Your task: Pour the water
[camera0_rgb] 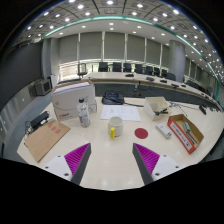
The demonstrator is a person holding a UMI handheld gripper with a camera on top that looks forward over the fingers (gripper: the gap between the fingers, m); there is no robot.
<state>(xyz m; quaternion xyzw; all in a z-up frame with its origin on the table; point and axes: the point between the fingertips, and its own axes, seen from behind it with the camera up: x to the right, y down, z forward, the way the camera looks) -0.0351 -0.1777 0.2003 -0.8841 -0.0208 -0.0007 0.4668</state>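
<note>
A clear water bottle (84,113) with a white cap stands upright on the pale table (112,160), beyond my fingers and to the left. A yellow cup (115,127) stands just right of it, farther ahead of the fingers. A small red coaster (141,132) lies flat to the right of the cup. My gripper (112,160) is open, its magenta pads (78,157) wide apart with only bare tabletop between them. It hangs well short of the bottle and cup.
A brown cardboard sheet (45,140) lies at the left. An open red-lined box (184,132) sits at the right. Behind the bottle is a white box (72,100), a black phone (113,98) and papers (120,112). Office desks and chairs fill the room beyond.
</note>
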